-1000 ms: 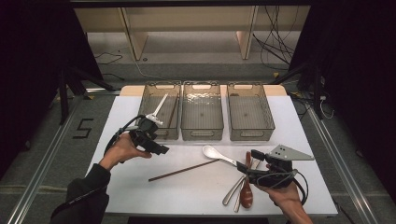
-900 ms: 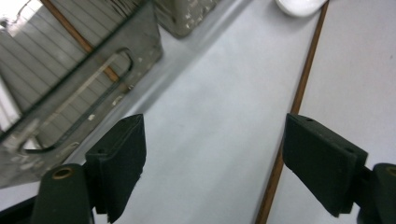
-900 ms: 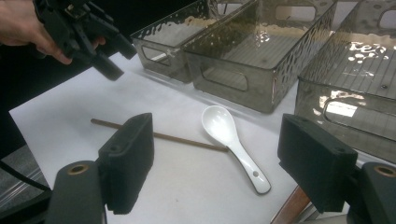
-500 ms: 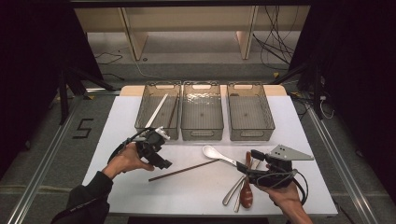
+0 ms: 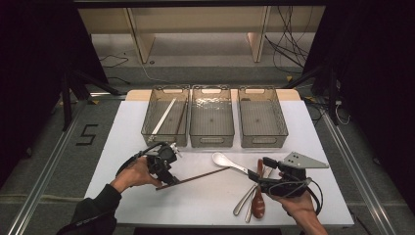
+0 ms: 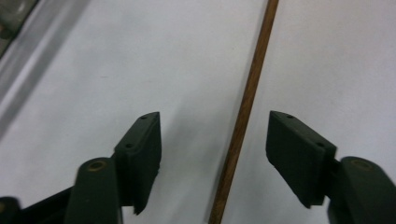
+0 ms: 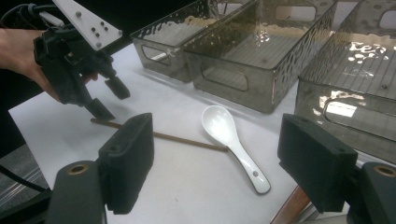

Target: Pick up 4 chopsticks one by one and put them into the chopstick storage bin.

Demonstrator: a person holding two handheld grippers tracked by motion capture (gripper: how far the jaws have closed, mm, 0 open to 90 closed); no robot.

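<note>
A thin brown chopstick point(image 5: 195, 177) lies on the white table, slanting from near left to the white spoon point(image 5: 227, 161). My left gripper point(image 5: 168, 180) points down over its left end. In the left gripper view the chopstick point(image 6: 243, 112) runs between the jaws of the left gripper point(image 6: 212, 122), which have just been closing; neither pad touches it. My right gripper point(image 5: 259, 169) hovers open at the near right, over the utensils. The right gripper view has the right gripper point(image 7: 219, 135) open and empty, with the spoon point(image 7: 233, 140), chopstick point(image 7: 177, 137) and left gripper point(image 7: 108, 99) beyond.
Three clear grey bins stand side by side at the back: left bin point(image 5: 161, 138) with a white chopstick point(image 5: 164, 116) and a brown one, middle bin point(image 5: 211, 141), right bin point(image 5: 263, 141). A wooden spoon point(image 5: 258, 203) and metal utensils point(image 5: 242, 201) lie near the right hand.
The left gripper let go of the white chopstick in the left bin and came toward the near side and down over the brown chopstick's left end. The right gripper stayed put.
</note>
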